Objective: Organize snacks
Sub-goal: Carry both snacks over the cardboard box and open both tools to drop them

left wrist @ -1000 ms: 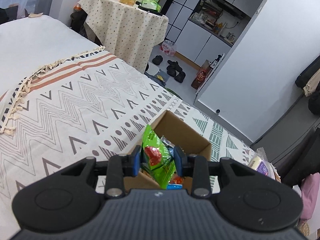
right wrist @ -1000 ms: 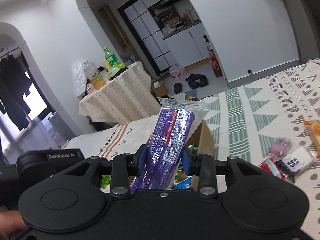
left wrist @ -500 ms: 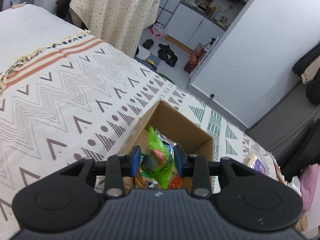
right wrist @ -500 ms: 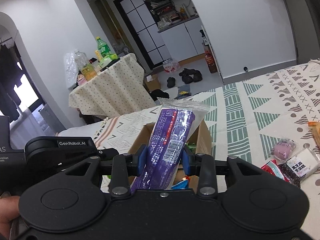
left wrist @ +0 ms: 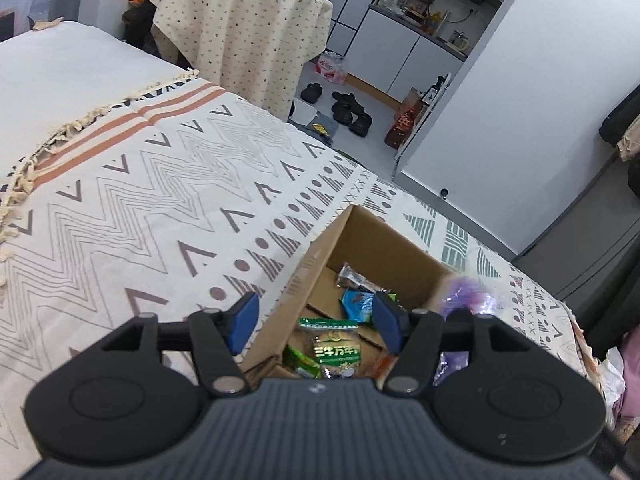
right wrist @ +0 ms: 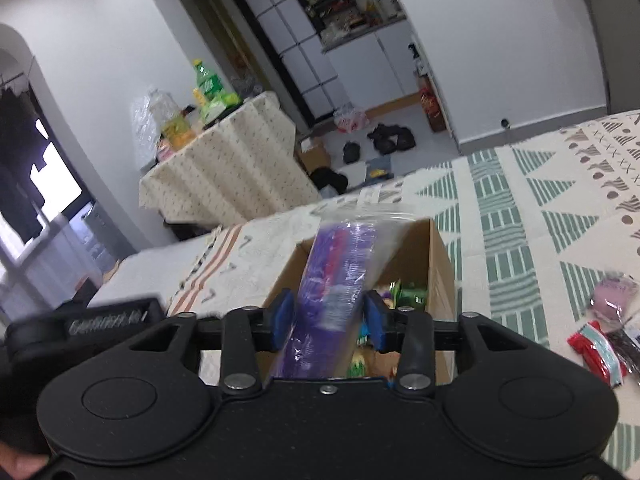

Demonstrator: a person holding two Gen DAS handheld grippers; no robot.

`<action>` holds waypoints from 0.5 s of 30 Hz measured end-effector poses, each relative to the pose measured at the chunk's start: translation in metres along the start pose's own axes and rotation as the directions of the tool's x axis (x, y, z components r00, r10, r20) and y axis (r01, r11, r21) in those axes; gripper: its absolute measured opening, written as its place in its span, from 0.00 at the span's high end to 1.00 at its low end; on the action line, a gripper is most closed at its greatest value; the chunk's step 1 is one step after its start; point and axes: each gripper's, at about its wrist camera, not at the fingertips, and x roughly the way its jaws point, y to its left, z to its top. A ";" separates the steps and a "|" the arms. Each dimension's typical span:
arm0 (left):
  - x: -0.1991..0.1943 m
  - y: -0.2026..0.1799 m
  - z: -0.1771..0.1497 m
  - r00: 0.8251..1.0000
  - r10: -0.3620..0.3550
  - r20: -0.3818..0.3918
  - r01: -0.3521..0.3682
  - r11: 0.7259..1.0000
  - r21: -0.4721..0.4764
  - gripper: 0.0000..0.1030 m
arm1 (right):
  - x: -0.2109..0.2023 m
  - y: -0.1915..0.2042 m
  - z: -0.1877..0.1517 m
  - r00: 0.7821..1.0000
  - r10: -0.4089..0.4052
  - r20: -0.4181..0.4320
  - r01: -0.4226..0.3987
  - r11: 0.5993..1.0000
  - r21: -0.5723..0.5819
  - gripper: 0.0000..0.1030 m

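Note:
An open cardboard box (left wrist: 384, 240) stands on the patterned bed cover and holds several snack packets. My left gripper (left wrist: 316, 320) hangs over its near edge. Its jaws are opening, with nothing between them. A green snack packet (left wrist: 336, 346) lies in the box just below. My right gripper (right wrist: 328, 320) is over the same box (right wrist: 440, 264), and its jaws are opening too. A long purple snack packet (right wrist: 332, 272) stands blurred between the pads, loose and sliding down. The left wrist view shows that purple packet (left wrist: 466, 292) as a blur at the box's right corner.
Loose snacks lie on the cover to the right of the box: a red packet (right wrist: 596, 346), a dark one and a pink one (right wrist: 612, 294). A table under a dotted cloth (left wrist: 240, 32) carries bottles beyond the bed. Shoes (left wrist: 348, 110) lie on the floor.
Both grippers went from shut to open. The green packet dropped out of the left jaws into the box. The purple packet came loose in the right jaws. Both hands moved closer over the box.

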 end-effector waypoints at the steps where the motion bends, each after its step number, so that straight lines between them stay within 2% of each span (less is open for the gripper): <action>1: -0.001 0.000 0.000 1.000 0.002 0.001 -0.002 1.000 0.002 0.32 | -0.002 -0.001 0.001 1.000 -0.007 0.010 0.007 1.000 0.004 0.23; 2: -0.002 0.001 0.000 1.000 0.002 0.001 -0.002 1.000 0.004 0.30 | -0.006 -0.003 0.002 1.000 -0.016 0.024 0.016 1.000 0.008 0.17; 4: -0.005 0.000 -0.002 1.000 -0.004 0.005 0.004 1.000 0.012 0.21 | -0.015 -0.007 0.005 0.999 -0.011 0.032 0.010 1.000 0.016 0.17; 7: -0.006 -0.004 -0.004 1.000 0.014 -0.009 -0.014 1.000 0.025 0.16 | -0.027 -0.014 0.007 0.999 -0.034 0.021 0.034 0.999 0.029 0.17; 15: -0.009 -0.007 -0.015 0.997 0.023 -0.071 -0.024 1.000 -0.017 0.11 | -0.054 -0.022 0.008 0.995 -0.096 -0.001 0.096 0.995 -0.011 0.17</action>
